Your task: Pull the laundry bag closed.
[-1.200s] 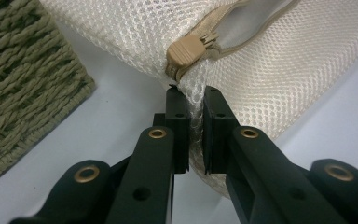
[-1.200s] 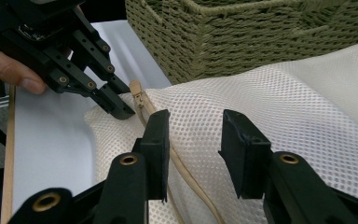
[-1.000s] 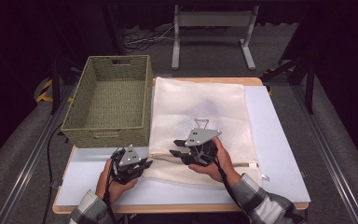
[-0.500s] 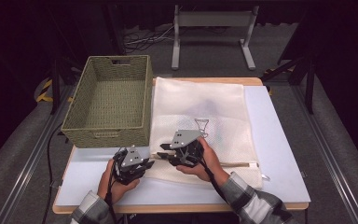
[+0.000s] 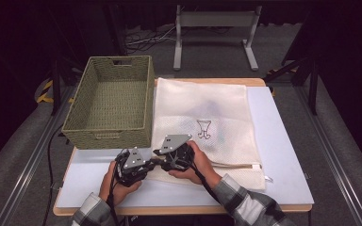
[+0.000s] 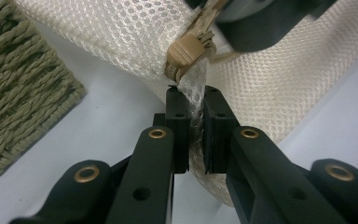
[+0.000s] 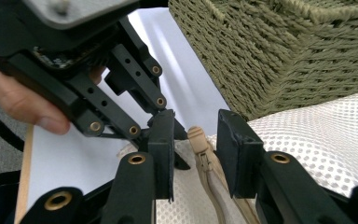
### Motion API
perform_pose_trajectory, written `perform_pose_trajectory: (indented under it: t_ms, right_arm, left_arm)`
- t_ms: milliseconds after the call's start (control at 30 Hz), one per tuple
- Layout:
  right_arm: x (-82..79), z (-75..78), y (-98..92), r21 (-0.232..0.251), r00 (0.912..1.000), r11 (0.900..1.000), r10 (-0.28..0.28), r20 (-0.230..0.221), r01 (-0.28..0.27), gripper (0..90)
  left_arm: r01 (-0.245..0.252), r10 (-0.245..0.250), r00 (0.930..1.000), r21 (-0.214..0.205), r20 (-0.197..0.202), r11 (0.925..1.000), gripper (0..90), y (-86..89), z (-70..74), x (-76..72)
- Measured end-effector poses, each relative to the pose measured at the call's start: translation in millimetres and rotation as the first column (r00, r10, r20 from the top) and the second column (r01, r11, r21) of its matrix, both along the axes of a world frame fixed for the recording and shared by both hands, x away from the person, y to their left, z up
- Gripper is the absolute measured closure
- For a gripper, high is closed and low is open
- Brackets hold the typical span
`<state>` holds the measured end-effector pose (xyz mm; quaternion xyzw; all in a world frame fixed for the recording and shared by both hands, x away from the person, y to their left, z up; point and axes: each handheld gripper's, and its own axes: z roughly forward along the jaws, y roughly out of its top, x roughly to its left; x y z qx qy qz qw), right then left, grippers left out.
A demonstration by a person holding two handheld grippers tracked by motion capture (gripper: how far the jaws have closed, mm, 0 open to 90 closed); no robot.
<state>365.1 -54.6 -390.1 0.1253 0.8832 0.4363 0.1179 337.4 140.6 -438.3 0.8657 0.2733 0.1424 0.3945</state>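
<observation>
Pinning bag (image 6: pixel 135 42) corner, left gripper (image 6: pixel 195 100) clamped to anchor it | right gripper (image 7: pixel 195 135) jaws just widening, apart, straddling zipper pull (image 7: pixel 199 140) | basket (image 5: pixel 111 103) at 11 o'clock

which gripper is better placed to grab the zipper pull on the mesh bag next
The right gripper. Its jaws stand open on either side of the tan zipper pull, with no pad pressing on it. The left gripper is already shut on the corner of the mesh bag, holding it for the pull.
</observation>
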Motion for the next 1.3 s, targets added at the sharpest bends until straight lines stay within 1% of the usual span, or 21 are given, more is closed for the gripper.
perform_pose_trajectory:
  t_ms: [133, 200, 333, 400, 467, 633, 733, 800, 833, 867, 933, 1000, 1100, 1267, 1300]
  right_arm:
    - [1.6, -3.3, 5.5, -0.013, 1.0, 0.9999, 0.0, -0.004, 0.0, 68.9]
    - [1.8, -5.2, 7.9, -0.024, 1.0, 0.9997, -0.002, 0.003, 0.002, 69.5]
    - [2.4, -6.9, 10.6, -0.037, 0.9998, 0.9993, -0.004, 0.017, 0.004, 76.0]
    - [3.3, -6.9, 10.5, -0.036, 0.9998, 0.9994, -0.001, 0.022, 0.001, 77.7]
    - [3.8, -7.9, 11.2, -0.047, 0.9997, 0.9989, -0.002, 0.023, 0.003, 79.1]
    - [3.7, -8.5, 12.0, -0.053, 0.9994, 0.9986, -0.006, 0.035, 0.008, 81.0]
    - [4.1, -8.1, 10.6, -0.05, 0.9995, 0.9987, -0.004, 0.033, 0.006, 81.2]
    - [3.9, -6.8, 7.6, -0.039, 0.9996, 0.9992, -0.007, 0.027, 0.008, 81.5]
    - [3.8, -6.1, 6.3, -0.035, 0.9996, 0.9993, -0.01, 0.027, 0.011, 85.9]
    - [3.9, -5.3, 4.1, -0.034, 0.9996, 0.9994, -0.009, 0.027, 0.01, 86.7]
    - [4.3, -5.0, -1.0, -0.035, 0.9996, 0.9993, -0.013, 0.024, 0.014, 85.2]
    - [5.1, -5.8, -5.0, -0.046, 0.9996, 0.9987, -0.02, 0.018, 0.021, 84.9]
    - [7.0, -4.5, -8.7, -0.018, 0.9993, 0.9992, -0.036, 0.012, 0.036, 80.2]
    - [4.6, -4.7, -2.0, -0.019, 0.9994, 0.9996, -0.022, 0.025, 0.023, 73.2]
    - [4.3, -4.9, -0.2, -0.018, 0.9995, 0.9996, -0.024, 0.022, 0.024, 73.1]
  left_arm:
    - [0.0, 0.0, 1.0, 0.0, -0.001, 1.0, 83.2, 0.3, 0.1, -0.1]
    - [0.0, 0.0, 1.0, -0.001, -0.002, 1.0, 83.3, 0.1, 0.0, -0.2]
    - [0.0, 0.0, 1.0, -0.001, -0.003, 1.0, 83.2, 0.4, 0.0, -0.3]
    - [0.0, 0.0, 1.0, 0.0, -0.004, 1.0, 83.2, 0.6, 0.0, -0.4]
    - [0.001, -0.001, 1.0, 0.003, -0.002, 1.0, 83.1, 0.1, -0.2, -0.2]
    - [0.002, -0.002, 1.0, 0.004, -0.006, 1.0, 83.2, 0.0, -1.0, 0.3]
    - [0.0, 0.0, 1.0, 0.0, -0.008, 1.0, 83.2, 0.6, -0.9, 0.5]
    - [-0.006, 0.006, 0.9999, 0.0, -0.009, 1.0, 83.2, 1.5, -0.5, 0.7]
    - [-0.007, 0.007, 1.0, -0.003, -0.007, 1.0, 83.1, 2.2, -0.4, 1.3]
    - [-0.011, 0.011, 0.9999, -0.008, -0.009, 0.9999, 83.1, 3.3, 0.0, 1.5]
    - [-0.01, 0.01, 0.9999, -0.009, -0.007, 0.9999, 83.0, 3.9, 0.3, 1.6]
    - [-0.01, 0.01, 0.9999, -0.004, -0.005, 0.9999, 83.0, 3.1, 0.5, 1.3]
    - [-0.009, 0.009, 0.9999, -0.002, -0.008, 1.0, 83.0, 2.0, -0.1, 1.1]
    - [-0.005, 0.005, 0.9999, -0.009, -0.013, 0.9999, 83.0, 1.9, -0.9, 1.4]
    - [-0.004, 0.004, 0.9999, -0.008, -0.016, 1.0, 83.1, 1.5, -1.2, 1.2]
